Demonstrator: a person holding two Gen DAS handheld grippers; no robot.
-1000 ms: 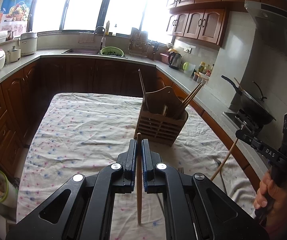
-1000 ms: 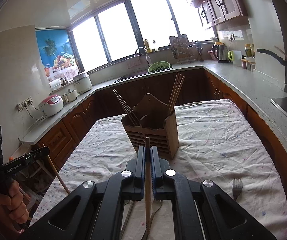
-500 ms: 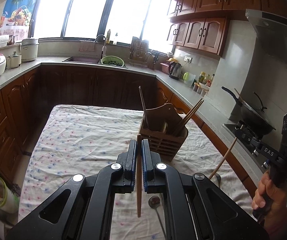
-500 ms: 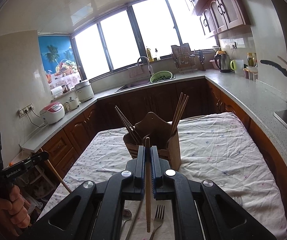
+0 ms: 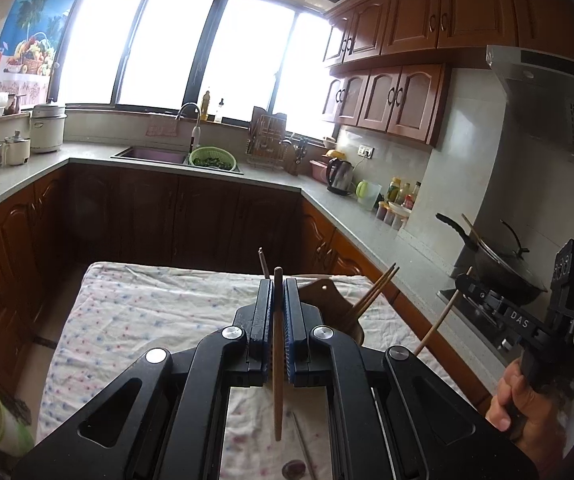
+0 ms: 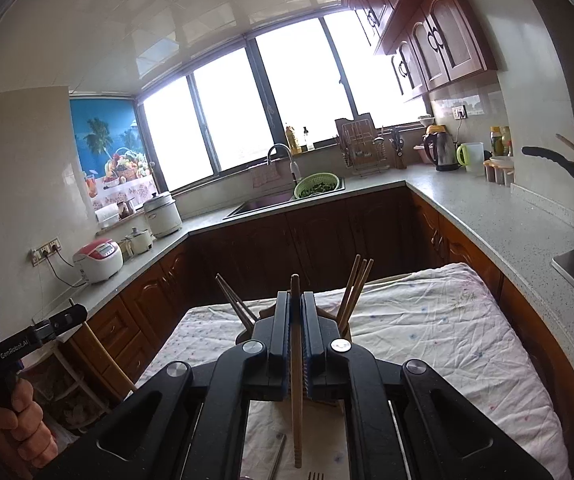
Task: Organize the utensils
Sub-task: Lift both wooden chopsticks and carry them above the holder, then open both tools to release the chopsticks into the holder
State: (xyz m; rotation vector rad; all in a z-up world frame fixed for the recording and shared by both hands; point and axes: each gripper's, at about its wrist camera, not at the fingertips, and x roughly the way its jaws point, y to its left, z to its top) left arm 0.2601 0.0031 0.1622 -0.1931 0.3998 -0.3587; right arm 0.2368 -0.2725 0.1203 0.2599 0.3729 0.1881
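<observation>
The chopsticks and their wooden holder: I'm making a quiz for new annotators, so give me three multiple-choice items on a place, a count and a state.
1. Where does the wooden holder stand?
A. on the cloth-covered table
B. in the sink
C. on the stove

2. How many chopsticks does each gripper hold?
A. none
B. one
C. three

3. How do the right gripper's jaws stand?
A. wide open
B. shut on a chopstick
C. shut on a fork

Answers:
1 A, the holder sits on the table just past the fingers.
2 B, a single chopstick sits in the left gripper, and another chopstick in the right.
3 B, both pads press the stick.
</observation>
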